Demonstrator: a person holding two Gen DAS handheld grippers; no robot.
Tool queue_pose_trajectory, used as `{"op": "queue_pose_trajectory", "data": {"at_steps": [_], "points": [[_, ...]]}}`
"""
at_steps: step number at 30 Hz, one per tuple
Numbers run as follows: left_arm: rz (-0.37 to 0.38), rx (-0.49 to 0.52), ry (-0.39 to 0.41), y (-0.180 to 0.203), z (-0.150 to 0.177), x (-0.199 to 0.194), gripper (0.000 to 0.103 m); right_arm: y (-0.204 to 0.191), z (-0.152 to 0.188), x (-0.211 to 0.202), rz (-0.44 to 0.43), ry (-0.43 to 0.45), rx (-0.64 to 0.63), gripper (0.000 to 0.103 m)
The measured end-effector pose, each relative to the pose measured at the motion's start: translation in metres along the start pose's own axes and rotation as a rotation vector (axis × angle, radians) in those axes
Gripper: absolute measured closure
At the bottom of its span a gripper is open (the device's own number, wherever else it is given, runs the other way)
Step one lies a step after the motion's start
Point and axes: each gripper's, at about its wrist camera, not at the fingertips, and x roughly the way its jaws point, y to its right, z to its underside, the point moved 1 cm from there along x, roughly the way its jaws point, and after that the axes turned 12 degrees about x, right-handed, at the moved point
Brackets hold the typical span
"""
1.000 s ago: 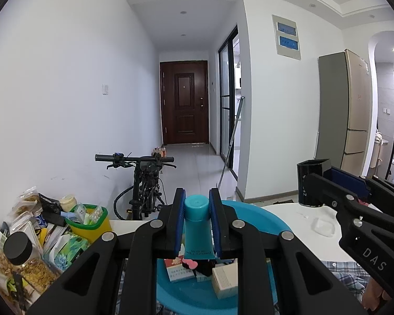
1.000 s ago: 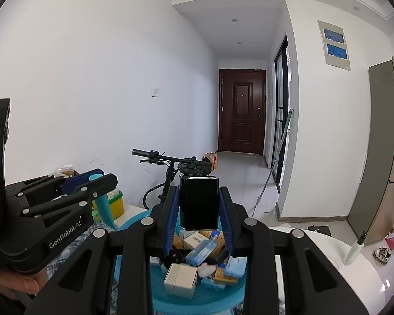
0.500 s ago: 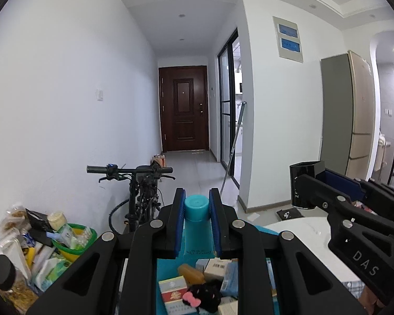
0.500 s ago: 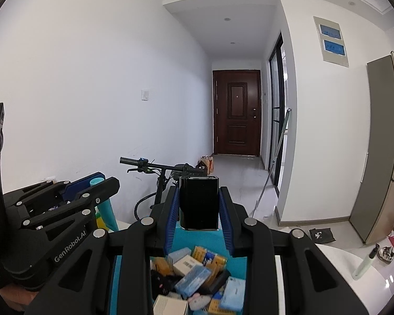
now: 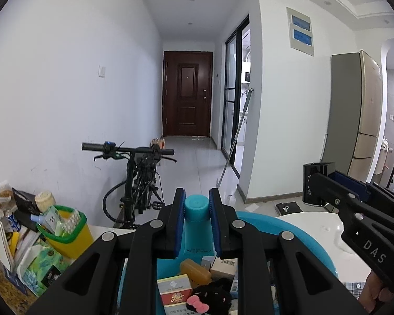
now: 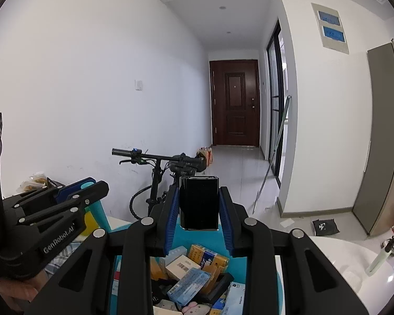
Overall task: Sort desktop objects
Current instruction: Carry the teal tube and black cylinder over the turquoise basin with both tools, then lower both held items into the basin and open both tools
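My left gripper is shut on a teal tube with a teal cap, held upright above a blue basin. The basin holds several small boxes, a cigarette pack and a black plush with a pink bow. My right gripper is shut on a glossy black box, also held above the basin. The right gripper shows at the right of the left wrist view, and the left gripper with the tube shows at the left of the right wrist view.
A yellow-green cup with small items and a pile of snack packs stand at the left. A white round table lies at the right, with a lighter on it. A bicycle stands behind the table.
Both grippers tilted up and then back down a little, each keeping hold of its object. The basin's contents slid lower in both views, and the left pile returned into view.
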Motion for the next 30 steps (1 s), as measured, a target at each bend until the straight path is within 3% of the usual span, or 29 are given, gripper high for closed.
{"op": "queue_pose_trajectory", "data": {"at_steps": [5, 12, 17, 30], "points": [[0.012, 0.015, -0.023, 0.003, 0.004, 0.007, 0.083, 0.003, 0.003, 0.009, 0.005, -0.033, -0.007, 0.074], [0.017, 0.019, -0.026, 0.006, 0.004, 0.008, 0.083, 0.007, -0.002, 0.002, 0.004, -0.016, 0.003, 0.074], [0.013, 0.034, -0.101, 0.010, 0.008, 0.018, 0.083, 0.005, 0.000, 0.008, 0.015, -0.045, -0.007, 0.074], [0.123, 0.016, -0.385, 0.015, 0.041, 0.072, 0.083, 0.021, 0.028, 0.059, 0.027, -0.358, 0.023, 0.074]]}}
